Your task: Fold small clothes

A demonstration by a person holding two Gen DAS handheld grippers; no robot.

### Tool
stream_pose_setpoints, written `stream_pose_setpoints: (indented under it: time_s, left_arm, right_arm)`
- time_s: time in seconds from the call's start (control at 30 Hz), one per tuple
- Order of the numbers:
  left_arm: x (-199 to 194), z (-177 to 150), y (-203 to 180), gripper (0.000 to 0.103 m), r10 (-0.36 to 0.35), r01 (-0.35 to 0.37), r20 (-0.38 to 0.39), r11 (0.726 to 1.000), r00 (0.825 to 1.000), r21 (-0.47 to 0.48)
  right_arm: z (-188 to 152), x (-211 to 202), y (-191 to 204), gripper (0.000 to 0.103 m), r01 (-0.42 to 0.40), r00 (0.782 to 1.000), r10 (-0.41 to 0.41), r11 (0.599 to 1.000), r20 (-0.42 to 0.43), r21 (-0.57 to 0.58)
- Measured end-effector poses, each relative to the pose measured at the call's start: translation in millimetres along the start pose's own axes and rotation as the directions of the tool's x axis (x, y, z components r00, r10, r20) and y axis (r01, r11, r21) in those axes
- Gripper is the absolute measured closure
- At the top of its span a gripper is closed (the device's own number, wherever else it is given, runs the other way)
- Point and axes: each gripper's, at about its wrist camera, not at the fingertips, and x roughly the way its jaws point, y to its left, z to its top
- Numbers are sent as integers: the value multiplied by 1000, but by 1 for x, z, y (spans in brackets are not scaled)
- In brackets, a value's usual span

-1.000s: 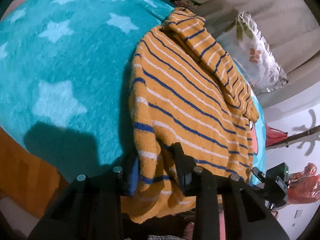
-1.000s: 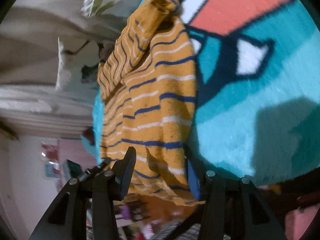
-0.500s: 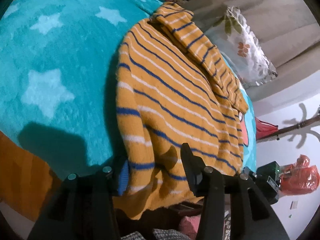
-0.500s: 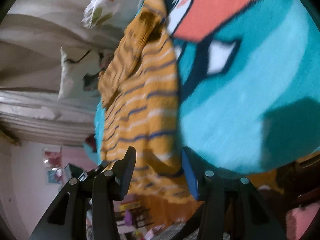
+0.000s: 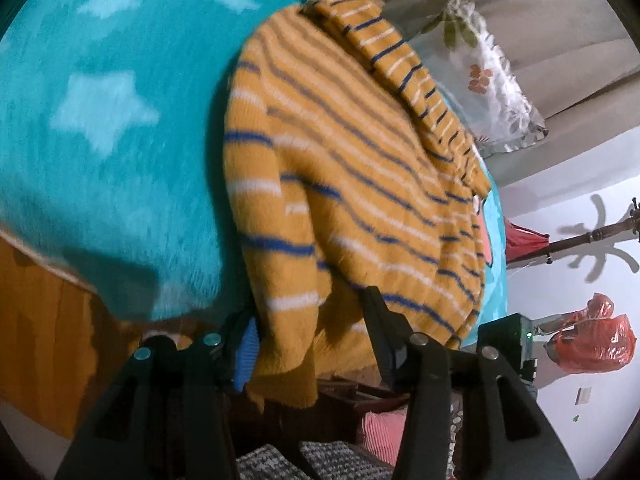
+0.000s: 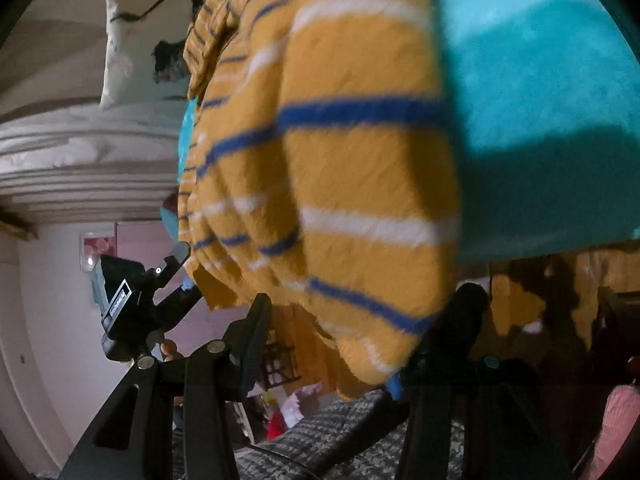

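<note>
On top of the fuzzy teal star blanket (image 5: pixel 100 160), the orange knit sweater with blue and white stripes (image 5: pixel 340 152) is lying, its near edge hanging off. The left gripper (image 5: pixel 310 336) and right gripper (image 6: pixel 360 344) are each pinching that edge. A flowery white pillow (image 5: pixel 492 80) is sitting behind.

Both views are strongly bowed by the fisheye, with black corners. Motion blur is seen across the striped sweater (image 6: pixel 352 168), heaviest in the right wrist view. A hard dark shadow is cast on the teal blanket (image 5: pixel 100 128) at its near edge. The lower areas are left dim.
</note>
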Motion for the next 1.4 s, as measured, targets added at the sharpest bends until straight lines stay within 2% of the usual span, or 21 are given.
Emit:
stream_pose_setpoints:
  time_s: [0.03,0.07,0.1,0.13,0.17,0.23,0.33,0.57,0.73,0.83,0.97,1.1,1.27,1.4]
  left_arm:
    - [4,-2,2,57,9,-9,-12,1000,1000,-10]
    - [6,-4,4,71,17,-18,-17,1000,1000,-18]
    - [7,-5,7,83,31,-31,-19,999,999,-30]
    - [7,-6,9,94,57,-58,-25,997,998,-42]
    - [5,-6,11,94,67,-68,-21,996,998,-50]
    - [-5,-9,9,94,92,-92,4,995,996,-45]
    - [-23,-17,-2,94,122,-121,32,993,992,-5]
    - [-69,-47,-20,94,109,-113,65,991,992,71]
    - [-74,-59,-27,94,108,-112,45,989,993,93]
    - [-71,-52,-29,94,108,-111,42,990,993,82]
    - [-79,-26,-41,95,94,-100,68,990,993,98]
    - [-85,24,-59,94,67,-80,104,988,992,130]
    - [-70,113,-89,94,66,-91,138,978,988,187]
    - [-40,190,-109,94,70,-100,148,974,986,204]
  right_arm:
    - [0,0,2,53,4,1000,-4,1000,7,-2]
    - [0,-1,5,62,11,1000,-11,1000,14,-7]
    - [0,-3,6,76,17,1000,-17,1000,17,-9]
    - [1,-3,8,83,27,999,-27,1000,24,-6]
    - [0,-7,6,88,35,999,-35,999,32,-1]
    - [-3,-16,6,89,82,995,-82,997,48,-7]
    - [-11,-26,15,90,93,994,-91,995,58,-25]
    - [-40,-67,37,92,54,996,-46,992,75,-111]
    - [-52,-90,39,92,37,995,-27,994,97,-107]
    - [-50,-90,37,92,32,994,-23,996,103,-84]
    - [-34,-94,57,92,29,992,-14,993,125,-118]
    - [1,-103,91,92,30,988,-1,983,157,-182]
    - [82,-108,142,92,70,968,-6,966,249,-250]
    - [152,-102,159,92,111,952,-38,967,304,-227]
